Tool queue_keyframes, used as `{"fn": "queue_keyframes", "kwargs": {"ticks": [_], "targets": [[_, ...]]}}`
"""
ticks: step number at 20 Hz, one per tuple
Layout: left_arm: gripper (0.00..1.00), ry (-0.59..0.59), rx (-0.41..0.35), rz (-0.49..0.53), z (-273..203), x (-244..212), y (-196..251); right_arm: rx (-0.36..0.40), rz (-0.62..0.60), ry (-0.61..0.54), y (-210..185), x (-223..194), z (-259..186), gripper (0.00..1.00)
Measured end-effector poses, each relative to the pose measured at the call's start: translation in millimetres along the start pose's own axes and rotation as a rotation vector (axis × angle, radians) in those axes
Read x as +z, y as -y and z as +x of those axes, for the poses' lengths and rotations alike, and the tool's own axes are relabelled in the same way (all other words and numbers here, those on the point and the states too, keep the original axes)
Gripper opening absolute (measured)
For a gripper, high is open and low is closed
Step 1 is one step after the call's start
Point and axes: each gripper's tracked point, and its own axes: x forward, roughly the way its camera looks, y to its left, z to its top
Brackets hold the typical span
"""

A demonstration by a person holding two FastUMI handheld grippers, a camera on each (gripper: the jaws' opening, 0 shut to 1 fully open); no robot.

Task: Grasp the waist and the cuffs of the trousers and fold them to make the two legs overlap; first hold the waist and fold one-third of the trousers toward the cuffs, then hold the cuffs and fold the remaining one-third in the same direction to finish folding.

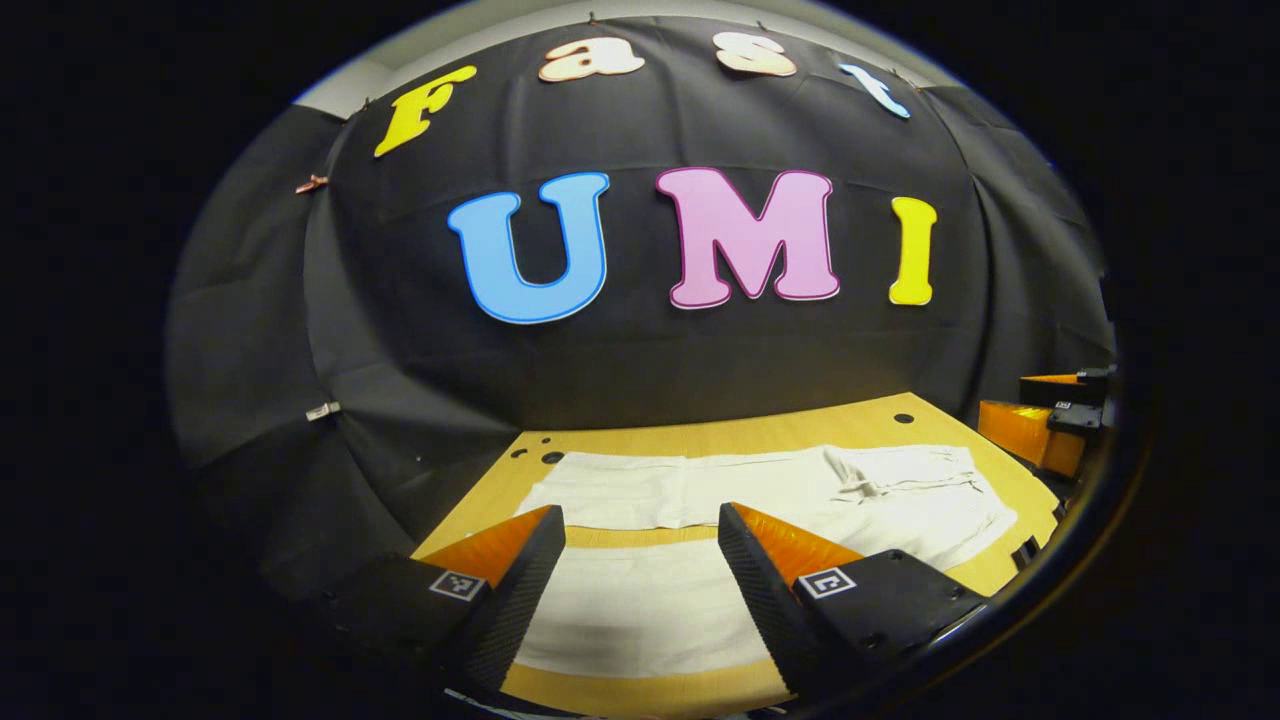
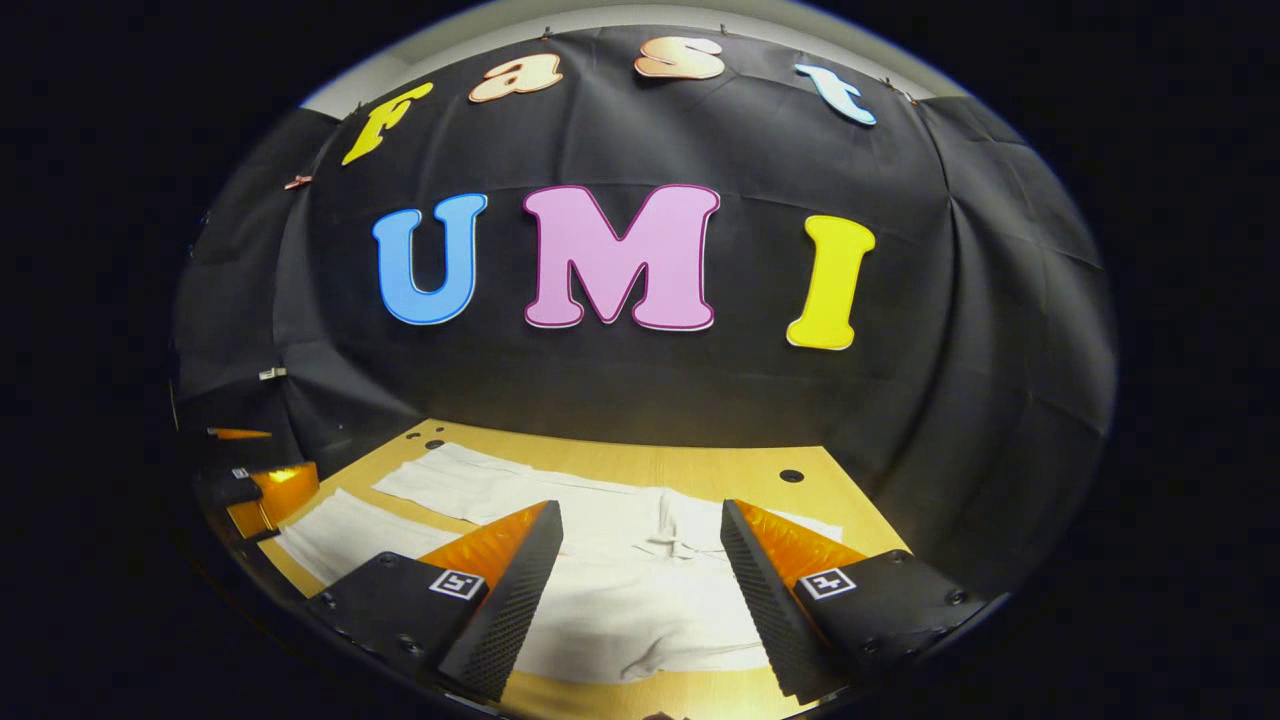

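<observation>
Left gripper view: white trousers [image 1: 760,500] spread flat on a pale wooden table [image 1: 700,435], both legs lying side by side and running leftward, a strip of bare wood between them, waist bunched and wrinkled toward the right. Soft, matte fabric, lightly creased, with a drawstring knot near the waist. Left gripper [image 1: 640,520] hovering above the nearer leg, fingers [image 1: 525,590] spread wide apart, clamping nothing; wedge-shaped fingers with dotted, ribbed inner faces. Small round holes [image 1: 550,457] drilled in the table near its far left corner, one more at the far right. Other gripper [image 1: 1050,420] at the right edge, beside the waist end; spread of its fingers hard to tell there. Black cloth wall [image 1: 640,350] rising straight behind the table, wrinkled and pinned with clips.

Right gripper view: same trousers [image 2: 620,590] seen from the waist end, waistband and drawstring just ahead, legs stretching away to the left. Right gripper [image 2: 640,520] poised over the waist, fingers [image 2: 770,600] set well apart and gripping nothing. Other gripper [image 2: 260,490] at the far left, by the legs. Bare wood along the far edge, one round hole [image 2: 791,476] at the right. Nothing lying on top of the fabric.
</observation>
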Motion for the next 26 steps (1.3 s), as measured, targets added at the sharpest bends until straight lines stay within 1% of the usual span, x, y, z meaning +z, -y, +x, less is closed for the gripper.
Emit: {"fn": "queue_keyframes", "kwargs": {"ticks": [4,6,9,11,14,16,19,23,26], "targets": [[0.98,0.021,0.021,-0.024,-1.4,12.3,-6.0,0.035,-0.034,0.0,13.2,-1.7,2.1,0.98],[0.98,0.02,0.027,-0.04,-2.0,14.7,-7.3,0.043,-0.079,-0.015,25.9,-5.9,6.6,0.98],[0.98,0.015,0.039,-0.036,-0.8,15.2,-10.7,0.062,-0.213,-0.08,50.4,-22.5,17.5,0.98],[0.97,-0.006,0.063,-0.022,0.8,8.9,-16.2,0.099,-0.346,-0.123,67.8,-34.5,24.0,0.98],[0.98,-0.036,0.078,-0.052,0.7,-0.2,-15.7,0.179,-0.516,-0.19,85.8,-62.2,26.1,0.98],[0.98,-0.053,0.097,-0.08,0.1,-8.6,-17.1,0.24,-0.62,-0.236,99.7,-87.2,21.9,0.98],[0.98,-0.08,0.13,-0.104,1.1,-20.1,-20.1,0.302,-0.768,-0.336,130.6,-132.1,20.7,0.98],[0.98,-0.119,0.177,-0.137,-0.5,-40.3,-23.7,0.396,-0.877,-0.448,163.1,-179.2,13.4,0.98],[0.98,-0.162,0.234,-0.16,-5.2,-59.7,-28.1,0.429,-0.888,-0.544,191.1,-212.6,7.5,0.98]]}}
